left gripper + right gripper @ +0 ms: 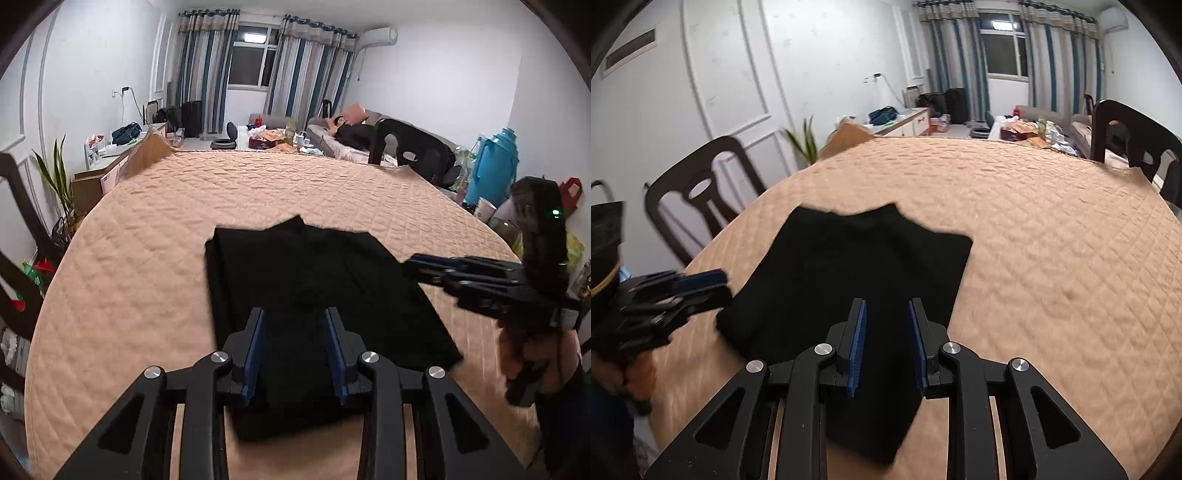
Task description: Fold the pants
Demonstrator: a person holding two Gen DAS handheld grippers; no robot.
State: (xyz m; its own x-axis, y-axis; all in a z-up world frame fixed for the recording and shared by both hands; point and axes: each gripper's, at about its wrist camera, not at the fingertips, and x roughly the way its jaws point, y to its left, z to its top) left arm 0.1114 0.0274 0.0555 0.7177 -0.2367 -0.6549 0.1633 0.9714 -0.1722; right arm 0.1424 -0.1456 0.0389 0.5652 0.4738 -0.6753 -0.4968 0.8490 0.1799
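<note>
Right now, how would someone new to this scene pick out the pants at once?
Find the big table under the quilted tan cover that fills the middle of the room. The pants lie on its near part, just ahead of both claws. They are the only black cloth on it, folded into a flat, rough rectangle.

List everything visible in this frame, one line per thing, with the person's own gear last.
pants: one, black, folded flat on the table
table cover: one, tan quilted, over the round table
chairs: two, dark wood, at the table's edge
plant: one, green, by the wall
curtains: striped blue and grey, at the window
flask: one, turquoise, beyond the table
sofa: one, grey, someone lying on it
left gripper: black, blue pads, jaws apart above pants
right gripper: same, jaws apart above pants
</note>
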